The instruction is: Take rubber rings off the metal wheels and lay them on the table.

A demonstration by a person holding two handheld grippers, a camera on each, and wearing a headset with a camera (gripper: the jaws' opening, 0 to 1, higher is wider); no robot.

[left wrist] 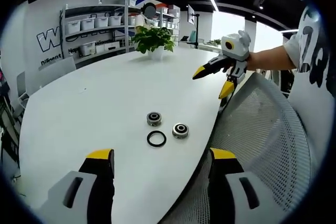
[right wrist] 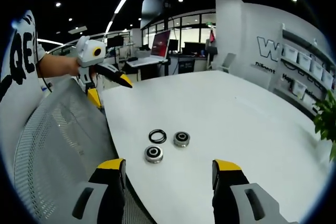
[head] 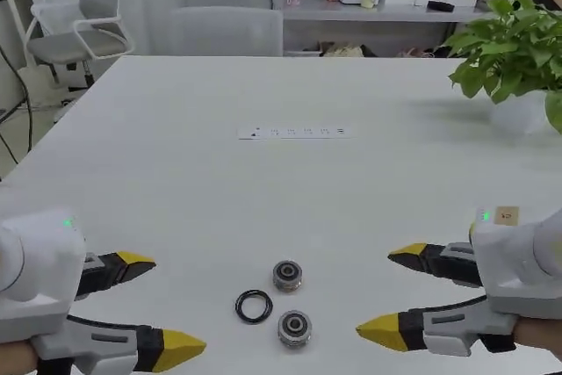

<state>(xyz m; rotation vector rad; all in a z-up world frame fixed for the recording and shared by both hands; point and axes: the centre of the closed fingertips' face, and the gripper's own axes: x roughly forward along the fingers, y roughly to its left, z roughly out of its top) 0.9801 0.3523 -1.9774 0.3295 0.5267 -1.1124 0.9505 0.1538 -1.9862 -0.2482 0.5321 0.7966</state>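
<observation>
While one rubber ring (head: 254, 306) lies loose on the table (head: 281, 182), metal wheels (head: 287, 275) just beside it may hold more; left gripper (head: 178, 303) and right gripper (head: 373, 294) flank it, jaws apart.

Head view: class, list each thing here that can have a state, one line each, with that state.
left gripper: open, holding nothing.
right gripper: open, holding nothing.
rubber ring: off, lying flat on the table.
far wheel: flat on the table, untouched; ring on or off too small to tell.
near wheel: the same, set apart from the far wheel.
</observation>
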